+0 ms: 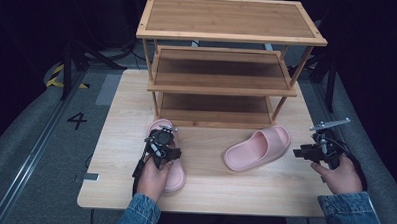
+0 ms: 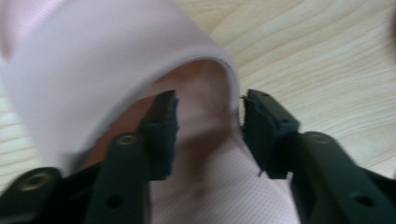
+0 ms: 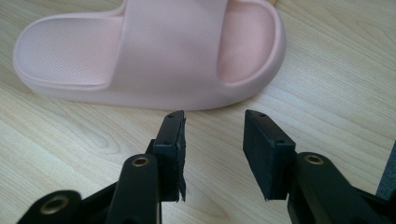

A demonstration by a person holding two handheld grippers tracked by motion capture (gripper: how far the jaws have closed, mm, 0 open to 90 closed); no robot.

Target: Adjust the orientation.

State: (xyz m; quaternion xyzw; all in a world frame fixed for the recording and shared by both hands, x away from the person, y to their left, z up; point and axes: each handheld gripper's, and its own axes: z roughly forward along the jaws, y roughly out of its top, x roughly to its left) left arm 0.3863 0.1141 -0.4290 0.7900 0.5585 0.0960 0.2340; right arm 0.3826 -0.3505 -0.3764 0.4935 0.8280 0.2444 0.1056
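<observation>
On the table point(image 1: 111, 109), in front of the wooden rack point(image 1: 223, 68): two pink slippers and two hand-held grippers; all places below are given from the rack.
Rack: three bamboo shelves, standing at the table's far edge; shelves bare.
Left slipper point(image 1: 172, 171): lies just in front of the rack's left foot, toe toward the rack, heel toward the person; mostly covered by the left gripper in the high view.
Right slipper point(image 1: 258, 148): lies in front of the rack's right half, angled, toe end nearer the rack's right post, sole down on the wood.
Left gripper point(image 1: 161, 140): directly over the left slipper point(image 2: 93, 60); jaws spread, one tip inside the strap opening point(image 2: 205, 93), the other outside the strap's side edge; pads not seen pressing on the strap.
Right gripper point(image 1: 305, 153): to the right of the right slipper point(image 3: 154, 51), out past the rack's right post, near the table edge; jaws spread, nothing between them, bare wood in the gap; slipper's side wall just ahead of the tips, apart from them.
Hands: one on each gripper, denim sleeves point(image 1: 345, 214) at the near edge.
</observation>
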